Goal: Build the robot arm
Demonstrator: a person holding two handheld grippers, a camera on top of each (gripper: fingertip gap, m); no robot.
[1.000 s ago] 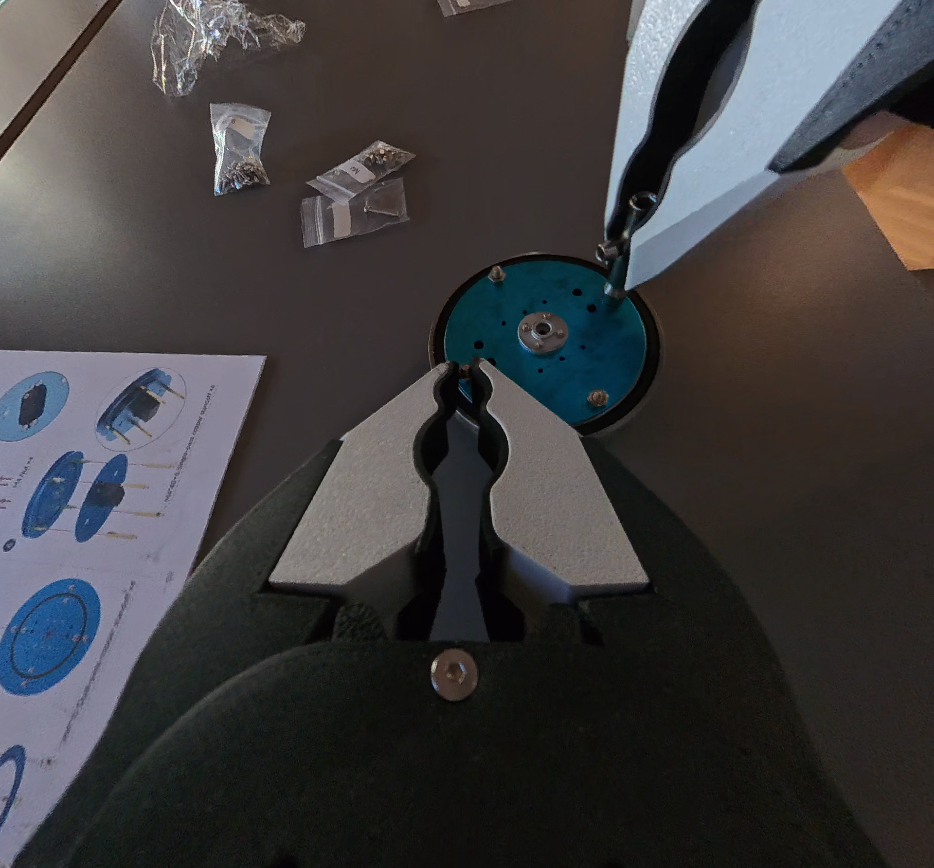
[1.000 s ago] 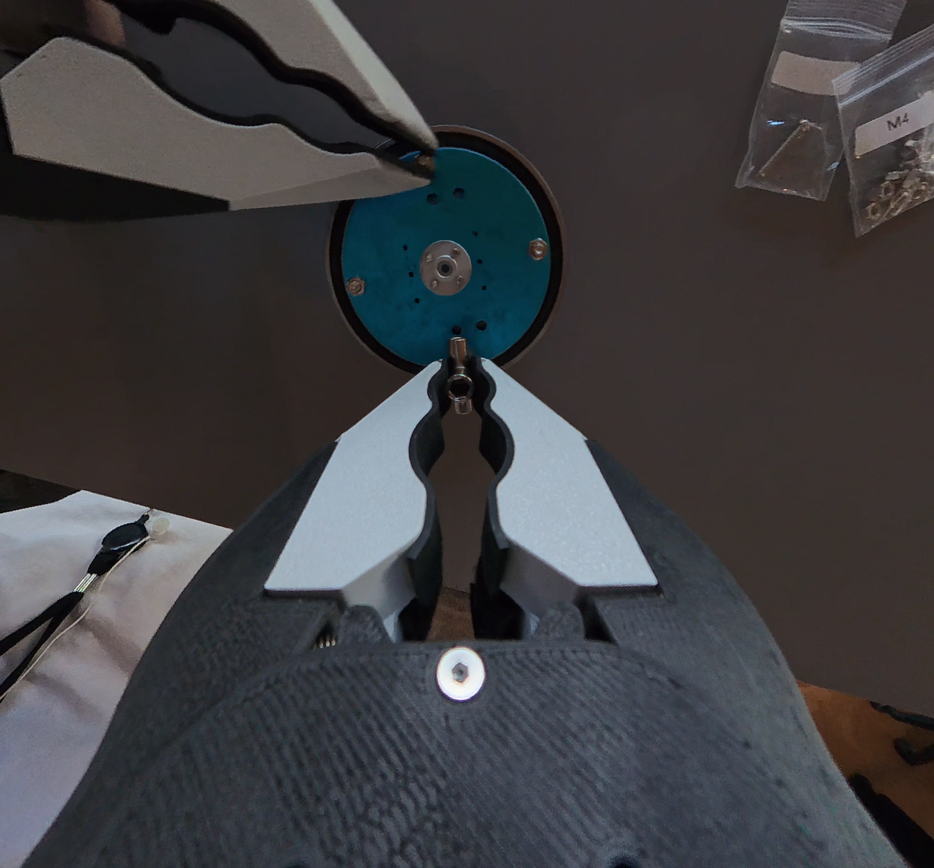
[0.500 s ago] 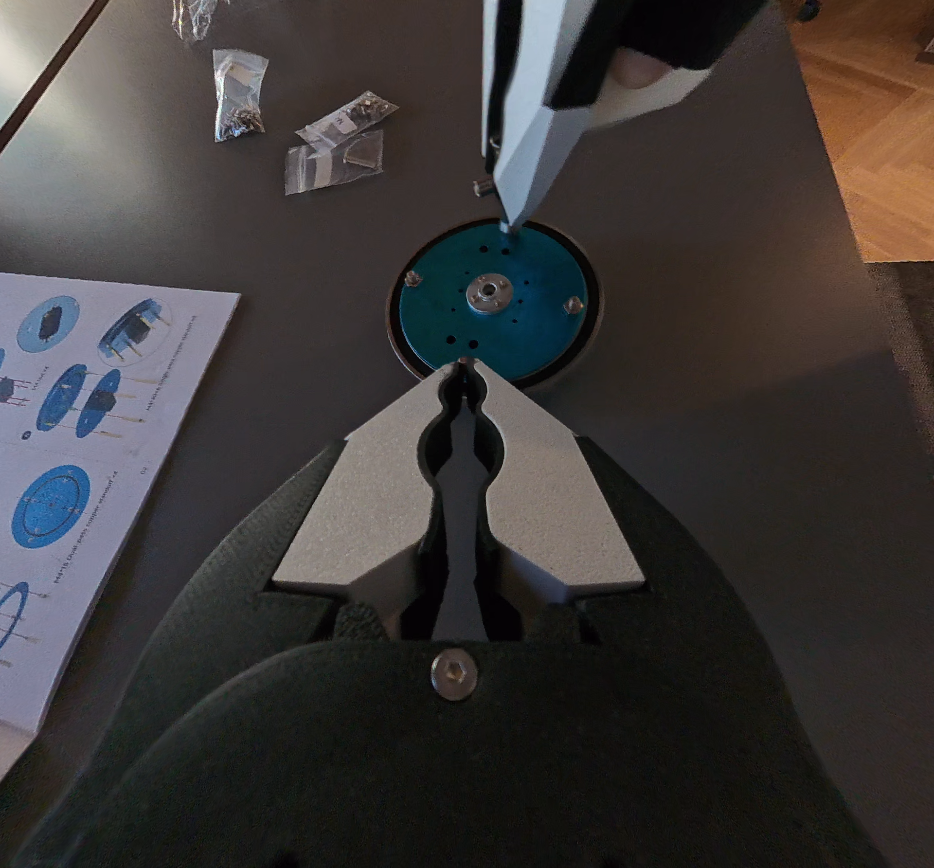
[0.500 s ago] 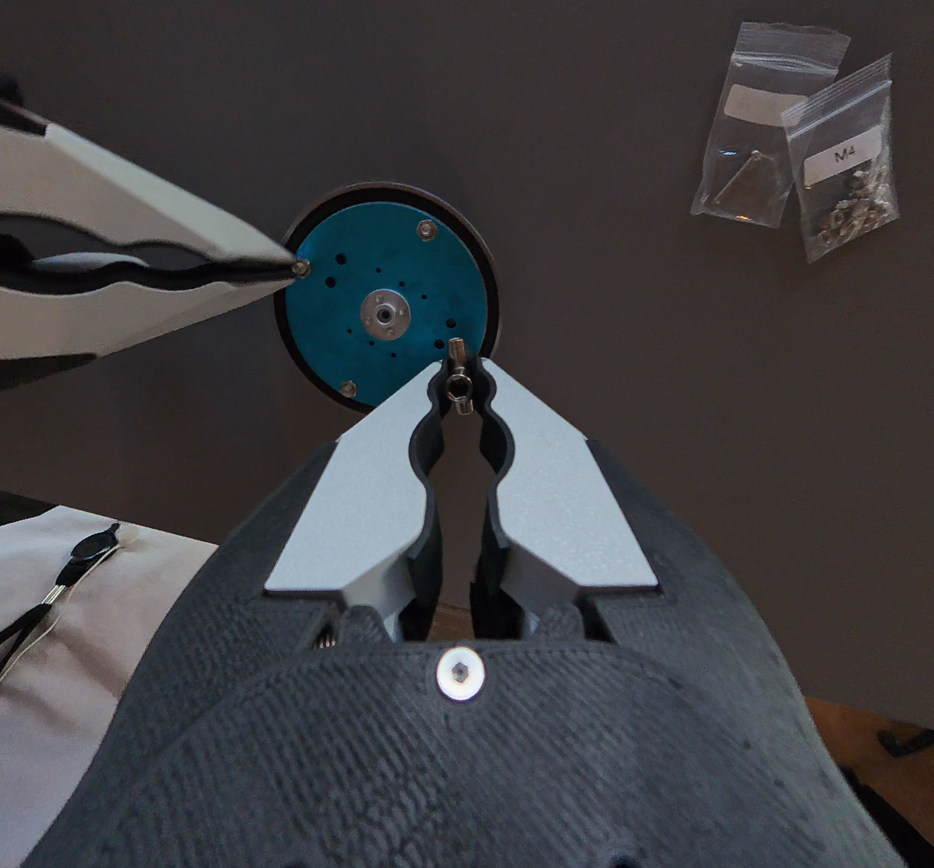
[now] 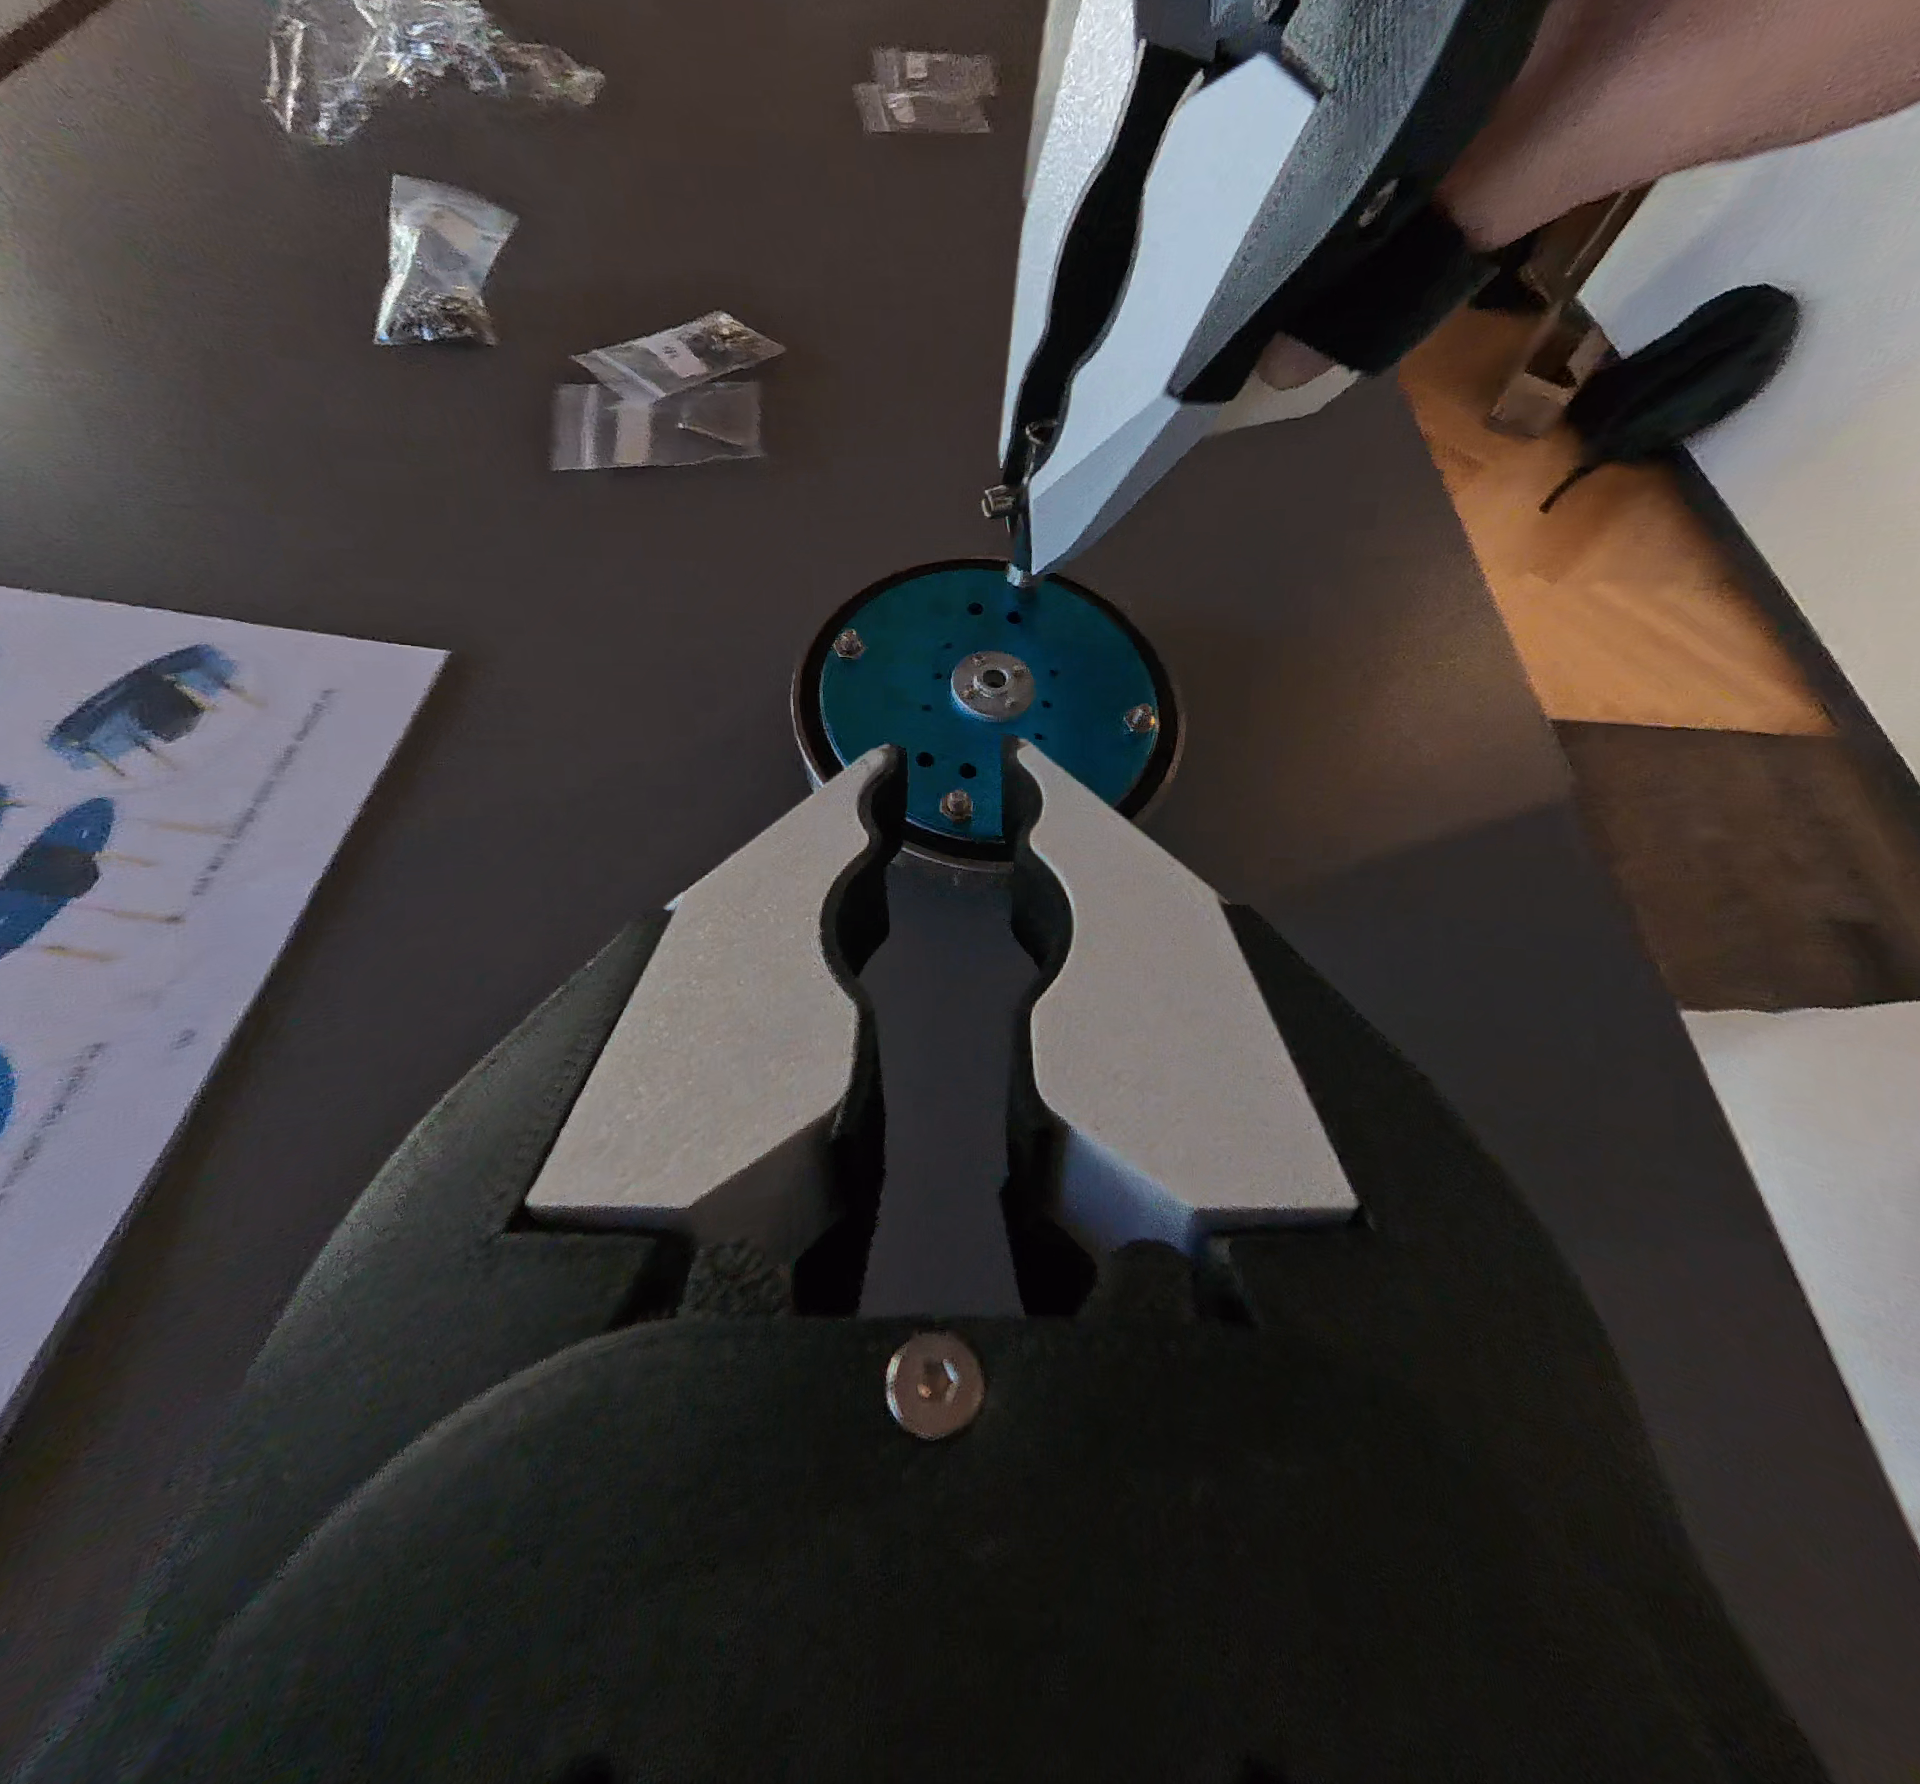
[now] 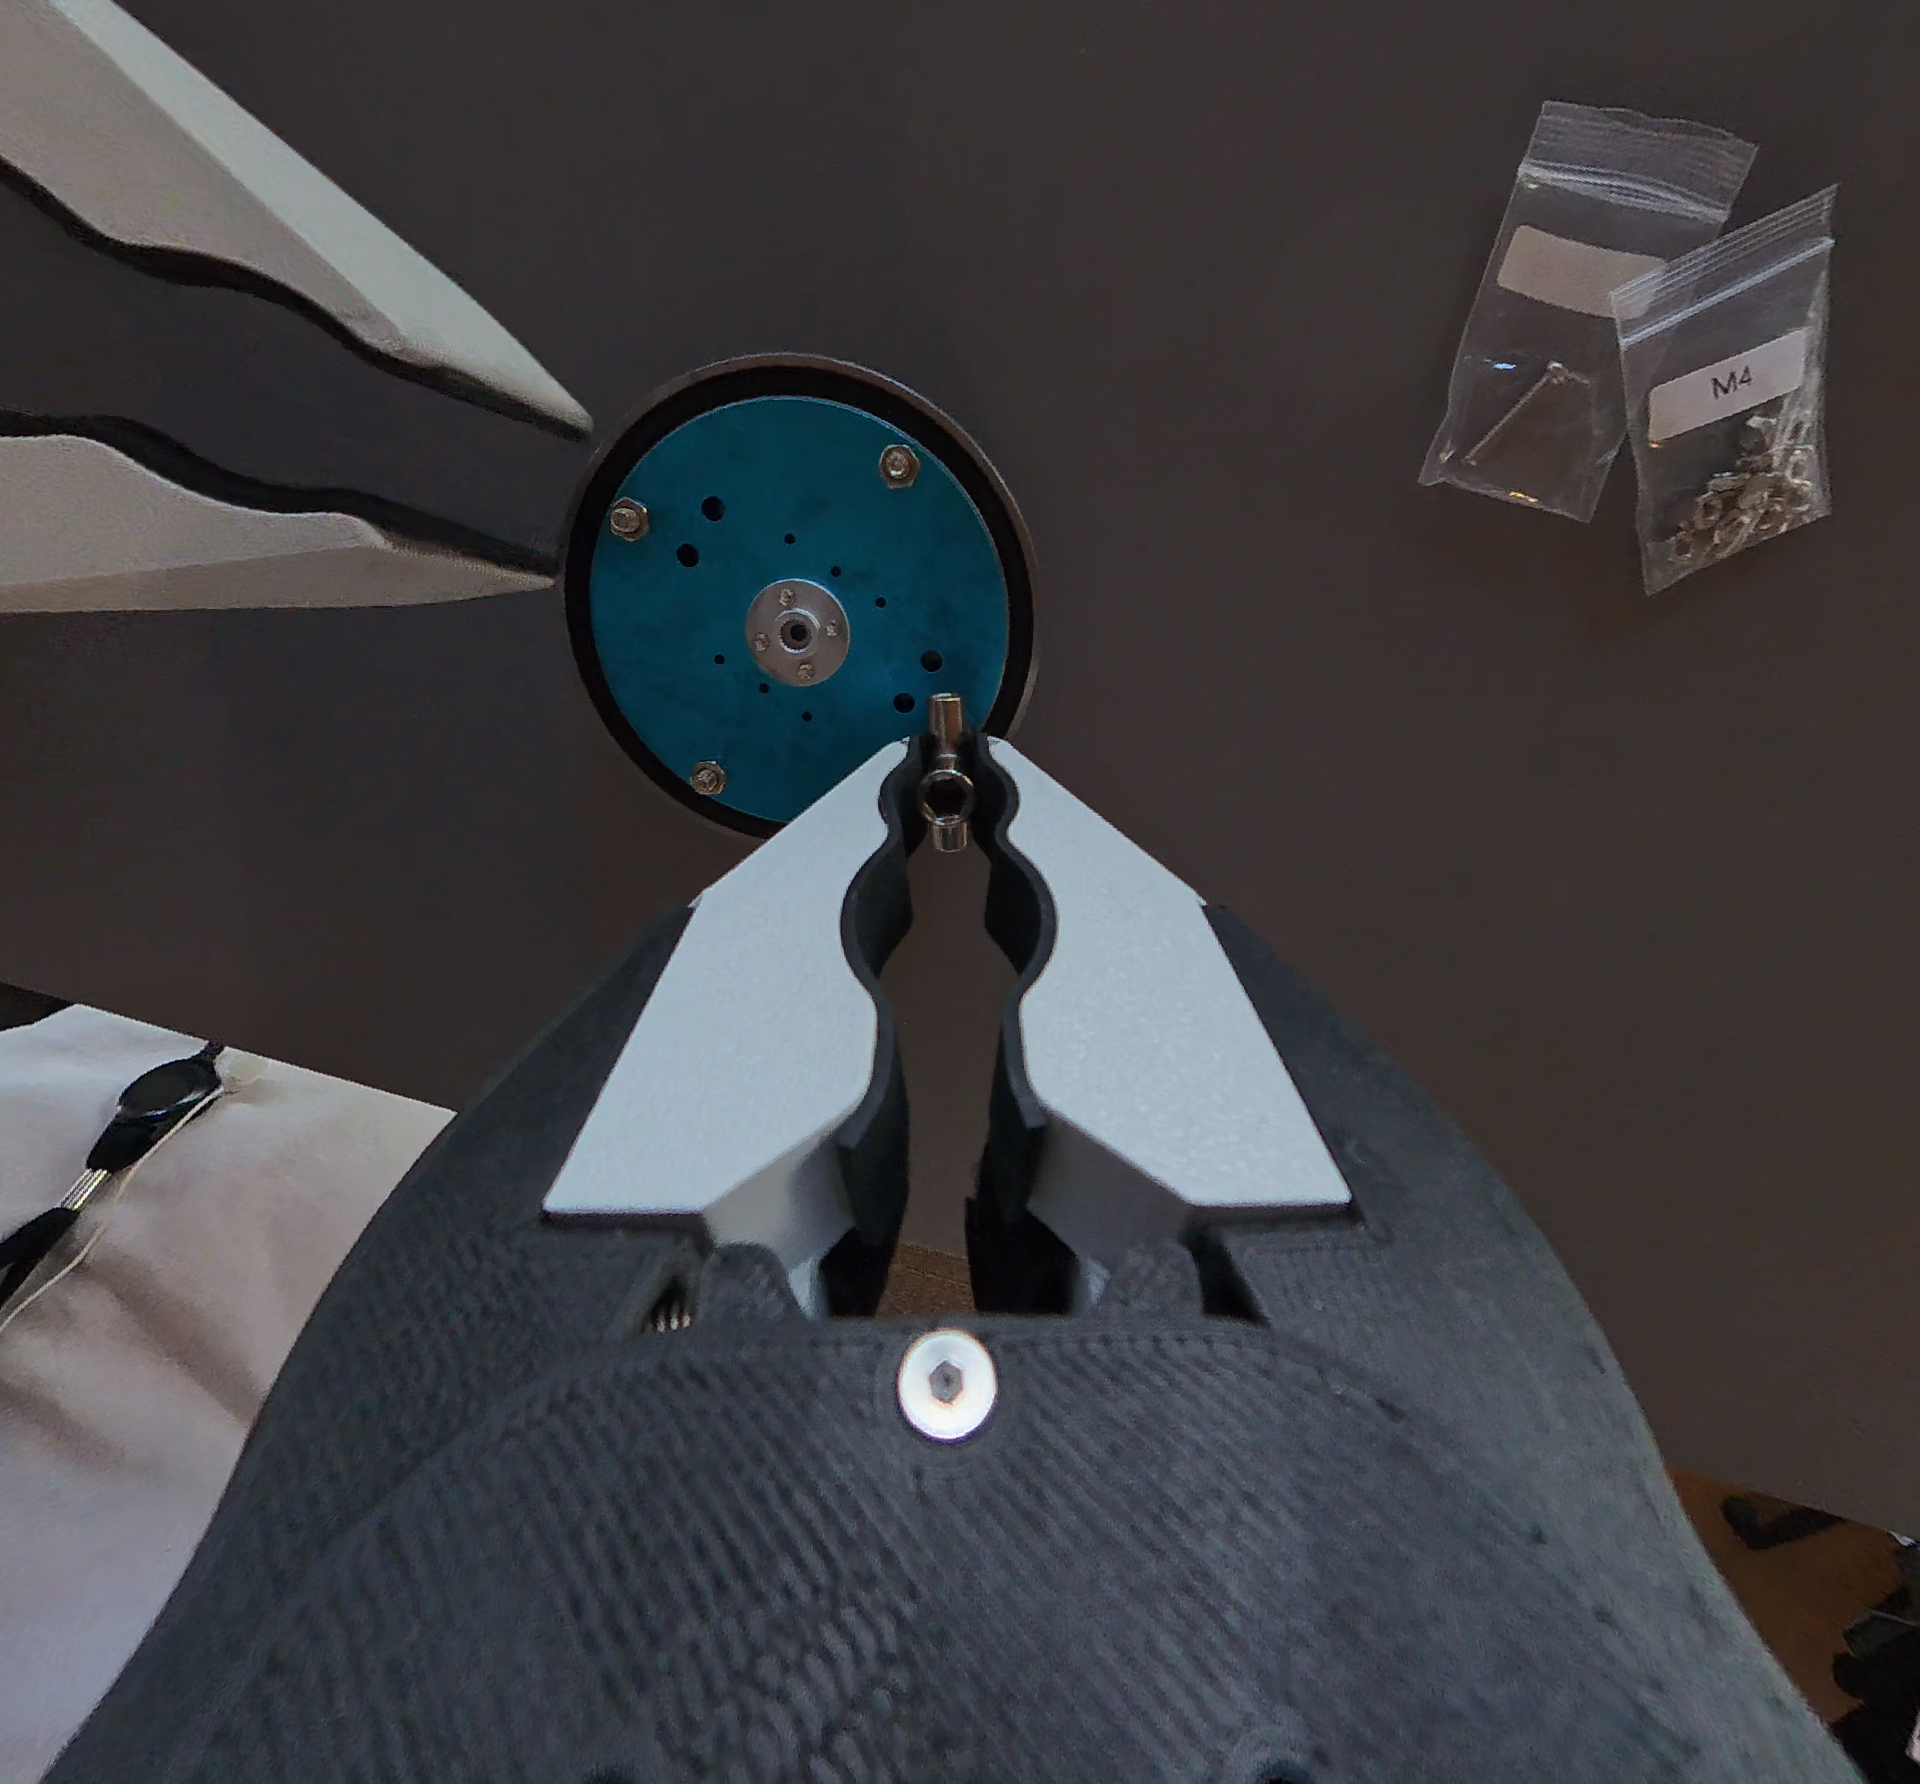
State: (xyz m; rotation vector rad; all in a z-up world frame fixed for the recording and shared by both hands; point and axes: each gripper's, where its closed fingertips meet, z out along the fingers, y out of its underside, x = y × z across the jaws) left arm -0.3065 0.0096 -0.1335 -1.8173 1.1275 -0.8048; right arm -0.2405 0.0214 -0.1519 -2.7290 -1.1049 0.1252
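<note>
I am holding my left hand-held gripper (image 5: 954, 760) released, its two grey fingers (image 5: 790, 851) spread apart over the near edge of the blue disc (image 5: 1049, 695), one to each side of a small nut (image 5: 955, 804) on that edge; I cannot tell whether the tips are touching the disc. The disc is lying flat on the dark table (image 5: 1299, 654), ringed by a black rim, with a silver hub (image 5: 987, 685) at its centre and more nuts spaced round its edge.

My right hand-held gripper (image 6: 943, 747) is clenched on a small metal T-shaped tool (image 6: 943, 778), which is pointing down at the disc's far edge, its tip at the blue surface.

To the near left, a printed sheet (image 5: 156, 861) with blue diagrams is lying on the table. Farther left, two small clear bags (image 5: 665, 394) are resting overlapped, one holding metal hardware. Beyond them another bag (image 5: 442, 264) of small parts is sitting alone, and at the far side crumpled clear plastic (image 5: 405, 41) and two more flat bags (image 5: 925, 93) are lying well apart from the disc.
</note>
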